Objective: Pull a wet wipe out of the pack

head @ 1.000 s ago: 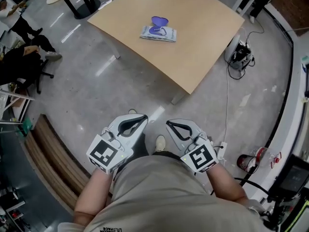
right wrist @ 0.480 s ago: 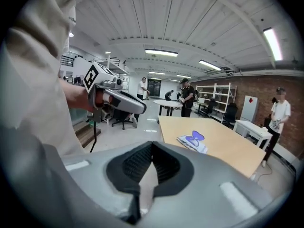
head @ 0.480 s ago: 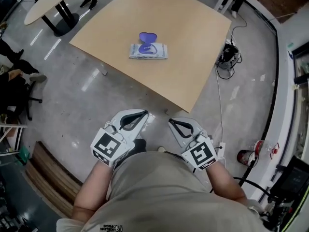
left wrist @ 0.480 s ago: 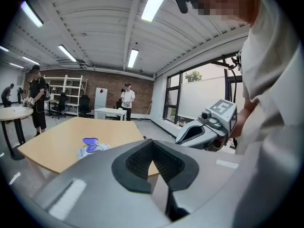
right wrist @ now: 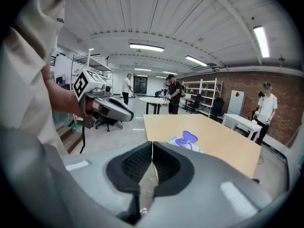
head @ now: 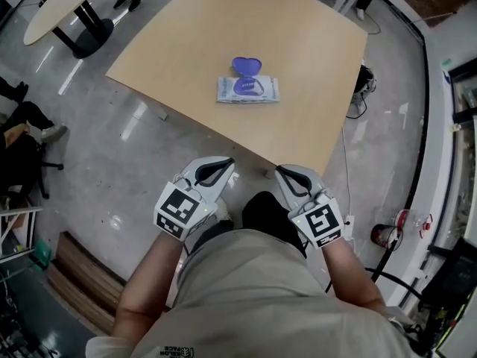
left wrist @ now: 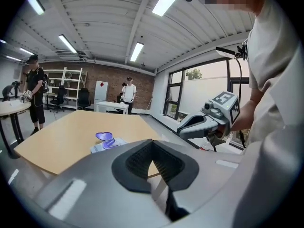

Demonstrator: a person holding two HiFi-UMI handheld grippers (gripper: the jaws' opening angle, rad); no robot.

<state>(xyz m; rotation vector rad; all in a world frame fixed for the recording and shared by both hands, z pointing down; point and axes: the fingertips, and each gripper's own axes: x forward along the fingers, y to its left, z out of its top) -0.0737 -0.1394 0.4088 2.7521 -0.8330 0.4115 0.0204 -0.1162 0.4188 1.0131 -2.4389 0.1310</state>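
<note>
- Left gripper (head: 222, 162) and right gripper (head: 283, 171), low centre: jaws closed tip to tip, gripping nothing.
- Wet wipe pack (head: 248, 89) lies upper centre on the table (head: 179, 43), purple lid (head: 245, 66) raised.
- The pack's print is too small to read.

The head view looks steeply down from above the person onto the left gripper (head: 226, 162) and right gripper (head: 280, 171) close below and the counter (head: 186, 51) farther ahead, while each gripper view looks low and level along its own jaws toward that same counter and the pack (head: 248, 89), catching the other gripper alongside.
</note>
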